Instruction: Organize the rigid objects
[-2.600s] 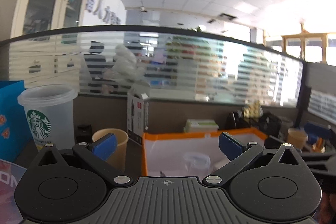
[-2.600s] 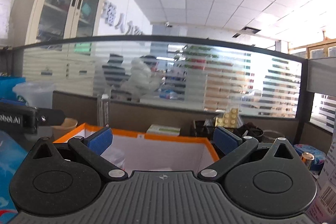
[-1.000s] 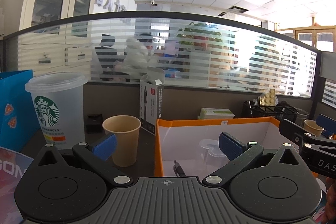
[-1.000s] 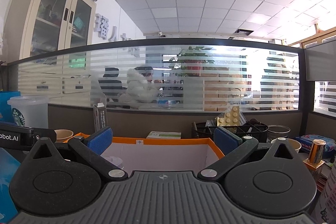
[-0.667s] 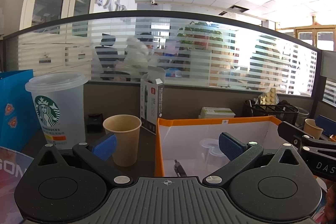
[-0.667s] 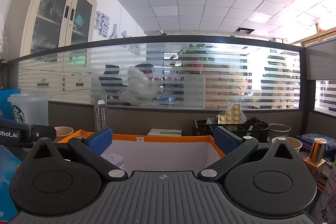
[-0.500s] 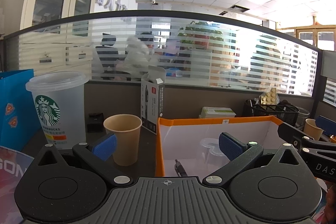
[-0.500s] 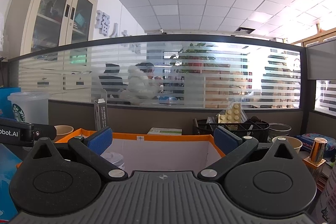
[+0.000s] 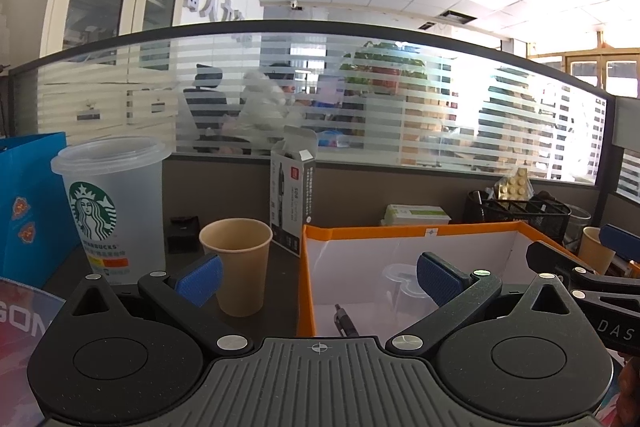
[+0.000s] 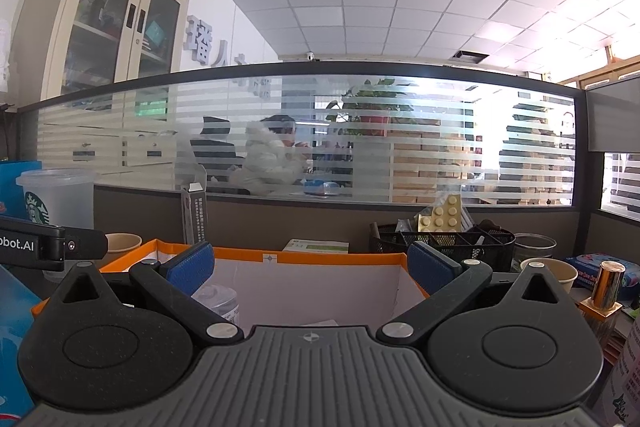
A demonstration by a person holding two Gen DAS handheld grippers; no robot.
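Observation:
An orange-rimmed white bin (image 9: 404, 233) (image 10: 312, 258) stands in front of both grippers. Inside it lie clear plastic containers (image 9: 400, 287) (image 10: 218, 301) and a dark pen (image 9: 344, 321). My left gripper (image 9: 318, 277) is open and empty, hovering at the bin's near left corner. A brown paper cup (image 9: 238, 265) stands just left of the bin, right behind the left finger. My right gripper (image 10: 308, 267) is open and empty too, held over the bin's near side. The right gripper's arm (image 9: 580, 283) shows at the right of the left wrist view.
A tall Starbucks cup (image 9: 110, 203) and a blue bag (image 9: 28, 203) stand at the left. A black pen box (image 9: 292, 203) is behind the paper cup. A mesh organiser (image 10: 444, 243), a second paper cup (image 10: 554, 271) and a gold-capped bottle (image 10: 606, 287) sit right of the bin.
Since 2.6 s ago both grippers have pulled back and steadied, so more of the desk and cups shows. Over the last second almost nothing has moved. Both stay open.

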